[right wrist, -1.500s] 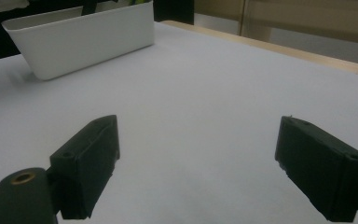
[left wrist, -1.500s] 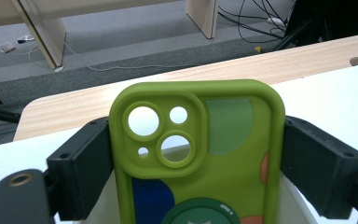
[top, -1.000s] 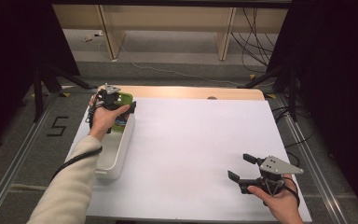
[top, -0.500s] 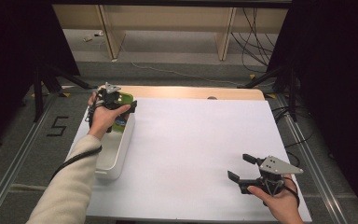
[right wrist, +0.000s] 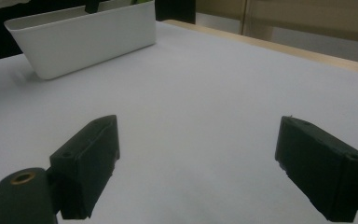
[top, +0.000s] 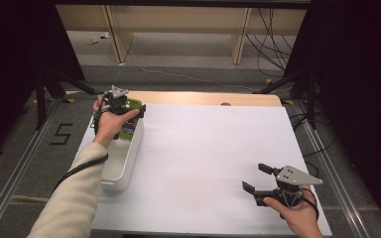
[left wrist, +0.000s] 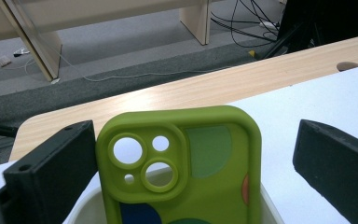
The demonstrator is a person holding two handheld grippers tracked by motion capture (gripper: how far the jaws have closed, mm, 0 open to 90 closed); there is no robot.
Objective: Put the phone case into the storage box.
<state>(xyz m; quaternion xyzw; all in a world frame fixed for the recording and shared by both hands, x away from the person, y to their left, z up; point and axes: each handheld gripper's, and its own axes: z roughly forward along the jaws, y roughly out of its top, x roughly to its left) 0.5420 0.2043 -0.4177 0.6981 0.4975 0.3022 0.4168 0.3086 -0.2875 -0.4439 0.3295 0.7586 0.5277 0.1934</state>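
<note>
Green silicone, with camera cut-outs and patches of darker green, blue and orange, the phone case (left wrist: 182, 163) stands upright between the spread jaws of the left gripper (left wrist: 191, 163) at the far end of a white plastic bin (top: 121, 158); the near jaw sits just beside the case's edge, the other well clear of it, so the claw is open and not clamping. The bin rests along the left edge of a white sheet (top: 203, 148) covering the wooden table (top: 203, 98). Near the sheet's close right corner, the right gripper (top: 260, 179) hovers with its jaws wide apart, holding nothing.
</note>
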